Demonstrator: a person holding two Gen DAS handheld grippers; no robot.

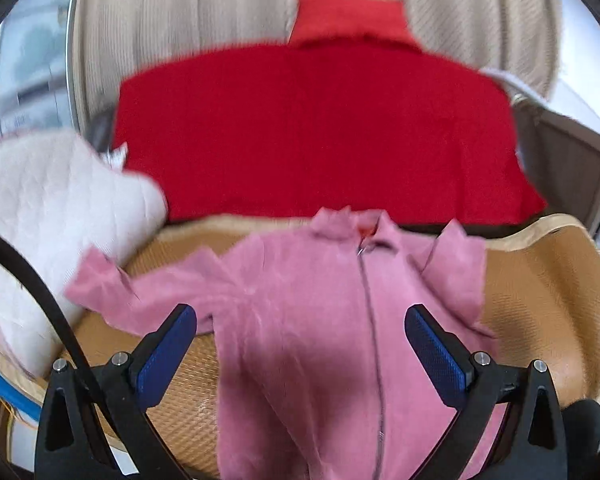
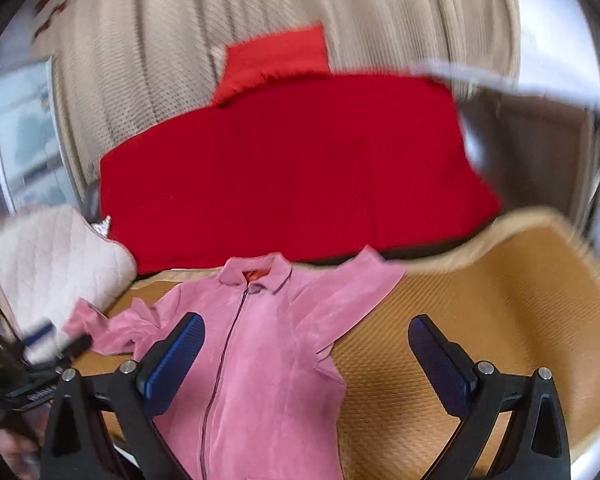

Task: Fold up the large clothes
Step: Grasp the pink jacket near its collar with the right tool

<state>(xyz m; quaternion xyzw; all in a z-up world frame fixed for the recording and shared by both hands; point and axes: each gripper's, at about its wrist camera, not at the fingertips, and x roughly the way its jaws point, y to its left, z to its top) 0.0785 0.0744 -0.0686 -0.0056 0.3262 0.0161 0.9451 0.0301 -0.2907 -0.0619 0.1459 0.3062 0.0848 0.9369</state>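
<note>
A pink zip-front jacket [image 1: 320, 320] [image 2: 260, 352] lies face up on a tan woven mat [image 1: 540, 304] [image 2: 480, 320], collar away from me and both sleeves spread out. My left gripper [image 1: 300, 344] hovers open above the jacket's chest, its blue pads wide apart with nothing between them. My right gripper [image 2: 306, 354] also stands open, over the jacket's right side and the mat. The right wrist view is blurred by motion. At its lower left edge the other gripper's black frame [image 2: 40, 360] shows.
A large red cloth [image 1: 320, 132] [image 2: 292, 176] lies behind the mat in front of beige curtains [image 1: 180, 32]. A white quilted cushion [image 1: 48, 216] [image 2: 52, 260] sits at the left beside the jacket's sleeve. A black cable [image 1: 32, 280] crosses the left wrist view.
</note>
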